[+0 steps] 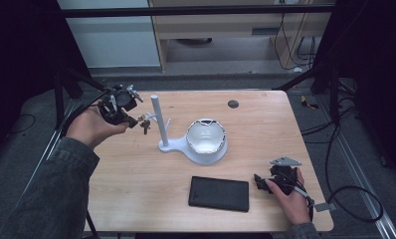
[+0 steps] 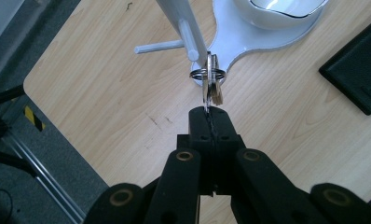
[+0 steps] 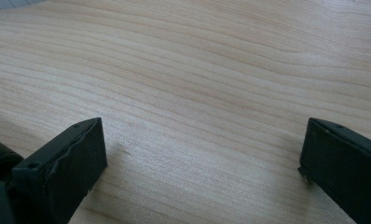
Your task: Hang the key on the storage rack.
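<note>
While the left gripper [image 2: 210, 113] pinches the metal keys [image 2: 210, 79] by their lower tips, fingers closed, the wire key ring [image 2: 207, 73] sits at a smooth white peg [image 2: 191, 41]. Right gripper [image 3: 202, 154] rests open on the grained wooden worktop [image 3: 197, 70].
</note>
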Available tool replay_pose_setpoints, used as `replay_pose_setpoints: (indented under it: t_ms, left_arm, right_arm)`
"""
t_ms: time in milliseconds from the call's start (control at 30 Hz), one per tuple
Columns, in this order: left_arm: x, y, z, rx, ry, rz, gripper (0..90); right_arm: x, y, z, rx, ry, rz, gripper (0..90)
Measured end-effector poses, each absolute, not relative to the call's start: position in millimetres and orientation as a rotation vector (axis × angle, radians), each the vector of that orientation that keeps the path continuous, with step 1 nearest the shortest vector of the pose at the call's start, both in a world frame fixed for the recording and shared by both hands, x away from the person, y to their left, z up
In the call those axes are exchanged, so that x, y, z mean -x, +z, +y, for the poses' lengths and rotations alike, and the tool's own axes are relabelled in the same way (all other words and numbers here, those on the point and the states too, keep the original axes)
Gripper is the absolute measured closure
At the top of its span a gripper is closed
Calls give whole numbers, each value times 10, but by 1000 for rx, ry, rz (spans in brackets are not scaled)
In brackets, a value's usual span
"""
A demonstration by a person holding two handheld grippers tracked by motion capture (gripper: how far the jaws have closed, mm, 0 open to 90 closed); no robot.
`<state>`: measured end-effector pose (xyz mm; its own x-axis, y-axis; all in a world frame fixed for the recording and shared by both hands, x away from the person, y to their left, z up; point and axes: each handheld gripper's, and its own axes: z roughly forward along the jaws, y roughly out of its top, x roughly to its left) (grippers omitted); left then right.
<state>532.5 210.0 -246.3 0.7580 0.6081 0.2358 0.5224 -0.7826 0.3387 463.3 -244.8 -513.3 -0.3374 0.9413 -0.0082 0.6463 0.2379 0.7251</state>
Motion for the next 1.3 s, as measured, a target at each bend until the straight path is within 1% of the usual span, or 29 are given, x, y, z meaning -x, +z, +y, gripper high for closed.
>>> replay_pose_setpoints:
  t_ms: [567, 900, 1300]
  left_arm:
    - [-5426, -2516, 1989, -2725, 494, 894, 899]
    - [-5489, -2531, 1958, -2712, 486, 901, 898]
    - [-5522, -2534, 1934, -2700, 508, 905, 897]
  right_arm:
    - [-4624, -5134, -2445, -1450, 886, 2073, 5]
    - [-4620, -5133, -2447, -1441, 886, 2080, 5]
    - [-4612, -5133, -2441, -1446, 890, 2080, 5]
